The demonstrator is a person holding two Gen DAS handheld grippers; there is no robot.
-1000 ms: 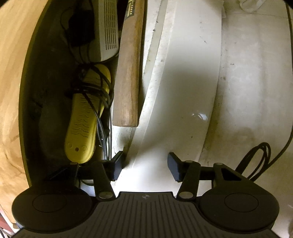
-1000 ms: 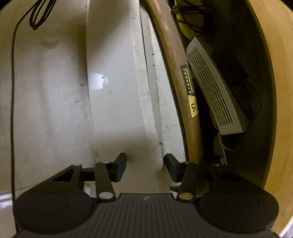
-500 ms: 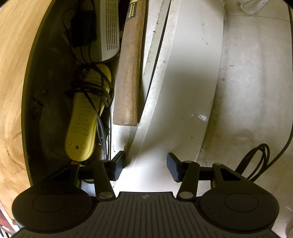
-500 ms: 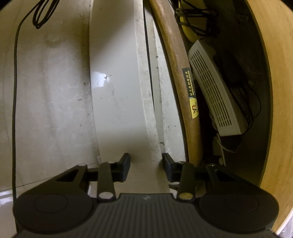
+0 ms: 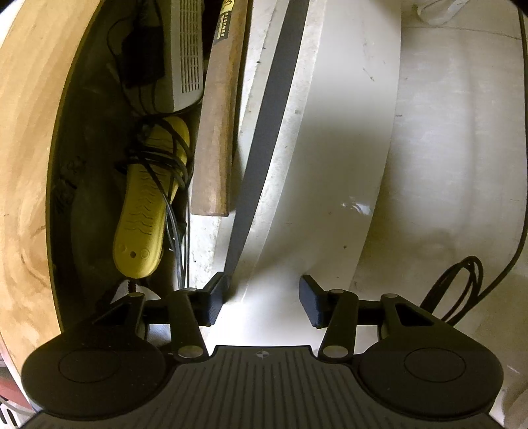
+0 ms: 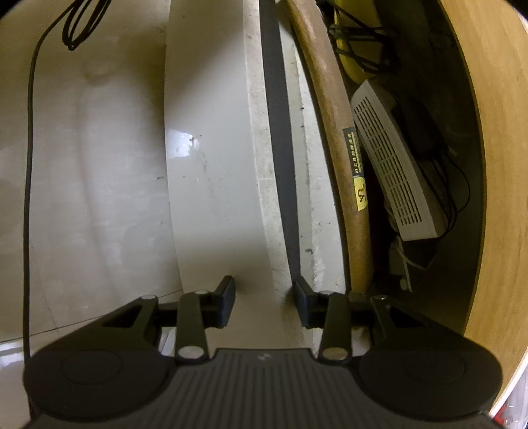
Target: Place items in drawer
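Observation:
The drawer's white front panel point(image 5: 330, 158) runs up the middle of the left wrist view and of the right wrist view point(image 6: 211, 171). A dark gap point(image 5: 264, 132) shows behind it. In the drawer lie a wooden hammer handle point(image 5: 217, 132), a yellow insole-shaped device point(image 5: 148, 204) wrapped in black cord, and a white vented box point(image 5: 186, 49). The handle point(image 6: 343, 171) and box point(image 6: 392, 175) show in the right wrist view too. My left gripper point(image 5: 260, 298) and right gripper point(image 6: 265, 298) are open and straddle the panel's top edge, one near each end.
A wooden top point(image 5: 29, 148) overhangs the drawer, also in the right wrist view point(image 6: 495, 165). A coiled black cable point(image 5: 458, 290) lies on the pale tiled floor point(image 5: 455, 148) in front of the drawer, also in the right wrist view point(image 6: 79, 23).
The dark gap behind the front panel has opened up and widened in both views. Both grippers stay open astride the panel's edge.

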